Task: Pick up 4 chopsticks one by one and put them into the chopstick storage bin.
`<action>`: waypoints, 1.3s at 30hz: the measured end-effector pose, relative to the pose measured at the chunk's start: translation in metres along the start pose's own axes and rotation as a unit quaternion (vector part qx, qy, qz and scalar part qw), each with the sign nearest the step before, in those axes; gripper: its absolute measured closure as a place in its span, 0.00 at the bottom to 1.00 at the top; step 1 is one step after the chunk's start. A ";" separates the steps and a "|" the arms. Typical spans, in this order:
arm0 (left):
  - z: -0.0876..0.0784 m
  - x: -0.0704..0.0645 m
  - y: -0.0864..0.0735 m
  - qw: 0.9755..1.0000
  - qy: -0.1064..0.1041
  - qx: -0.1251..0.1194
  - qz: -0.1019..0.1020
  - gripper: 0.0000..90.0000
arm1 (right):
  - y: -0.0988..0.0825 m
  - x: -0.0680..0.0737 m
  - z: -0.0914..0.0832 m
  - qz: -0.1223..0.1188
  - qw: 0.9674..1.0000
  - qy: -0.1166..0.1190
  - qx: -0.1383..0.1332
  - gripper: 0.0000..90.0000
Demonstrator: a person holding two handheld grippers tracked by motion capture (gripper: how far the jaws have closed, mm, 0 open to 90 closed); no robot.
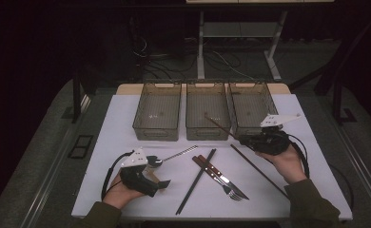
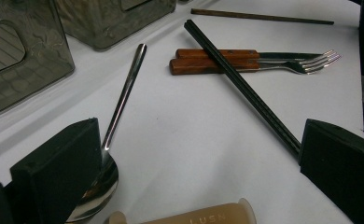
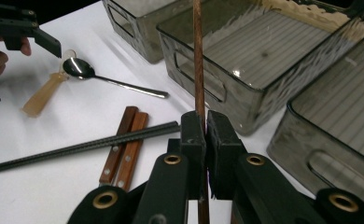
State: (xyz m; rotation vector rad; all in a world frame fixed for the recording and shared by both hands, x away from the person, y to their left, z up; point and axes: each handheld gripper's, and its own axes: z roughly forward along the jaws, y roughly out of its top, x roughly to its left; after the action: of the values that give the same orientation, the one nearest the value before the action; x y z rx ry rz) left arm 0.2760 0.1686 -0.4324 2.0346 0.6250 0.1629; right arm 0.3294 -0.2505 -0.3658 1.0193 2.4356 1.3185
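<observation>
Right tool: clamping a brown chopstick between its pads, the stick running up from the jaws and pointing its far end over the middle bin; in the high view the tool is sitting just in front of the bins, at the bench's right.
Left tool: resting low near the front left of the bench, jaws standing apart, gripping nothing.
Near left tool: a metal spoon is lying with its bowl at the left jaw; a pale beige handle is lying just beneath, its make too unclear to tell.
Bench centre: a black chopstick is lying across two wooden-handled forks; a second brown chopstick is lying on the bench to the right.
Step in hand, as judged: carrying the clamped chopstick to a bin.
Doing it well: keeping the clamp firm near the stick's middle so that it is not pivoting; bringing the far tip over the bin's near wall before tilting down; releasing only when the whole length is lying inside the rim, since a long stick is liable to bridge the wall and tip out.
Left bin: appearing empty.
Middle bin: the held stick's tip is reaching over it; floor otherwise looking bare.
Right bin: appearing empty.
</observation>
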 end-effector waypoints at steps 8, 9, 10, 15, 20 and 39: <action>0.000 0.000 0.000 1.000 0.000 -0.003 -0.003 0.00 | 0.013 0.003 0.011 -0.003 1.000 -0.002 0.000 0.96; 0.000 0.000 0.000 1.000 0.000 -0.003 -0.004 0.00 | 0.015 0.003 0.013 -0.001 1.000 -0.003 -0.001 0.96; 0.001 0.000 0.000 1.000 0.001 -0.003 -0.004 0.00 | 0.017 0.004 0.014 0.000 1.000 -0.003 -0.001 0.96; 0.000 -0.001 0.000 1.000 0.001 -0.005 -0.005 0.00 | 0.027 0.005 0.023 0.001 1.000 -0.005 -0.005 0.96; 0.000 -0.001 0.000 1.000 0.000 -0.005 -0.004 0.00 | 0.037 0.007 0.034 0.000 1.000 -0.008 0.000 0.96; 0.001 -0.002 0.000 1.000 -0.003 -0.008 -0.006 0.00 | 0.077 0.020 0.078 -0.004 1.000 -0.019 0.024 0.95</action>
State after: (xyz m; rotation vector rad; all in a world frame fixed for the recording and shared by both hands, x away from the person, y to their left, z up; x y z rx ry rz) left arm 0.2745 0.1664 -0.4328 2.0151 0.6312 0.1537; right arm 0.3872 -0.1574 -0.3475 1.0355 2.4514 1.2337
